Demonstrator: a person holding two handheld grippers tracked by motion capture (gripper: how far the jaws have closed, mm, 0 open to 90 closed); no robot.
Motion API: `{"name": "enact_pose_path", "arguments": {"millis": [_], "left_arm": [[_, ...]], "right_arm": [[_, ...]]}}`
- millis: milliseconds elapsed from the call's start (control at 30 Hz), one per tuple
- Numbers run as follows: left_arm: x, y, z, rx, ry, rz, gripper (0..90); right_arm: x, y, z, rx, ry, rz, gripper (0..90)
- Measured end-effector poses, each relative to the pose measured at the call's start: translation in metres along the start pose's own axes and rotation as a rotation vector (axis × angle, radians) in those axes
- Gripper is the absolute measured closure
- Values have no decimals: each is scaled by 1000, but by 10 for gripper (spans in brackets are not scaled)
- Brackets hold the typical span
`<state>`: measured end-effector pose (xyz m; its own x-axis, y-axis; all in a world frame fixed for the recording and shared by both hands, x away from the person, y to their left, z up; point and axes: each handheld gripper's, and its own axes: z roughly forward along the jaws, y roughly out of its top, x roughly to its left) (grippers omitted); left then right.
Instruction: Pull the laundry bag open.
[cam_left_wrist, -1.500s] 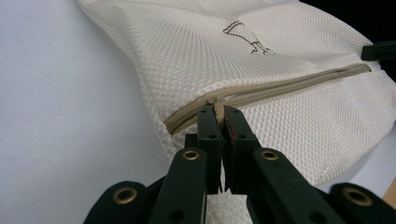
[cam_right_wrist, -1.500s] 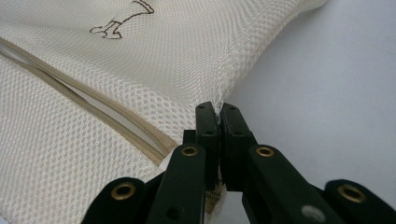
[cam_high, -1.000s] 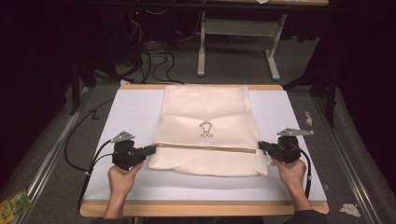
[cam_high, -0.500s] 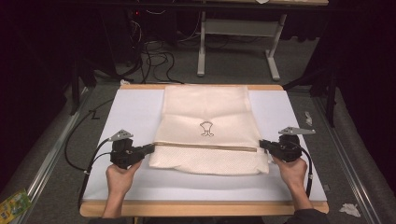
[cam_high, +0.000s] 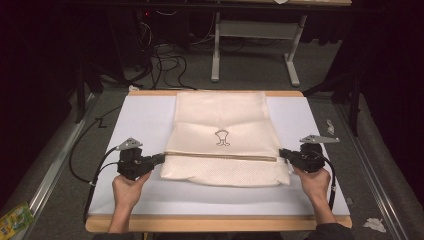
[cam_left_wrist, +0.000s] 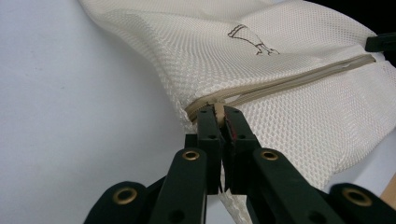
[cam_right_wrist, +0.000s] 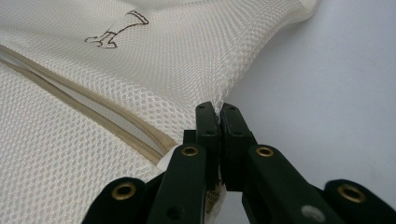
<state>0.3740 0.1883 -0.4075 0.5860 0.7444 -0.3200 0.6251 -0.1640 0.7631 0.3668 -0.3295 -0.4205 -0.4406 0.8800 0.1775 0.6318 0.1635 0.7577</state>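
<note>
The left hand-held gripper (cam_left_wrist: 218, 122) has its jaws pressed together, pinching the tan zipper (cam_left_wrist: 285, 80) end at the left edge of a cream mesh laundry bag (cam_high: 225, 137). The right hand-held gripper (cam_right_wrist: 217, 114) is likewise pinching the bag's right edge seam, just beside the zipper's other end. The bag lies flat in the middle of the white worktop (cam_high: 140, 117), its long axis running away from the person, the zipper crossing it from side to side. A small black outline print (cam_high: 222, 137) sits just beyond the zipper. Cables (cam_high: 162, 60) and a grey frame (cam_high: 255, 37) stand on the floor beyond the bag.
</note>
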Motion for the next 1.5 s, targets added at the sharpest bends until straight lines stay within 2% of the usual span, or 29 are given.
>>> {"name": "enact_pose_path", "arguments": {"millis": [67, 100, 267, 500, 733, 867, 1000, 1300, 1500], "left_arm": [[1, 0, 0, 2, -4, -6, 873], [2, 0, 0, 3, 8, -3, 874], [2, -1, 1, 13, 15, -3, 874], [0, -4, 2, 21, -8, -7, 870], [-1, -6, 4, 34, -11, -6, 867], [-2, -11, 5, 55, -8, -2, 866], [0, -16, 8, 75, -5, -9, 865], [0, -21, 11, 84, 10, 1, 863], [0, -26, 14, 97, 11, -8, 862]], "right_arm": [[-1, 0, 0, 4, -18, -2, 893], [-1, 0, 0, 3, -14, 6, 894], [-1, 0, 0, 7, -15, 4, 893], [-3, -3, -1, 14, -8, 10, 886], [-4, -9, 2, 41, 1, 12, 881], [-3, -13, 4, 54, 9, -2, 878], [-3, -16, 6, 66, 12, 7, 874], [-2, -20, 9, 79, 9, 2, 868], [-2, -24, 11, 87, 7, 6, 865]]}}
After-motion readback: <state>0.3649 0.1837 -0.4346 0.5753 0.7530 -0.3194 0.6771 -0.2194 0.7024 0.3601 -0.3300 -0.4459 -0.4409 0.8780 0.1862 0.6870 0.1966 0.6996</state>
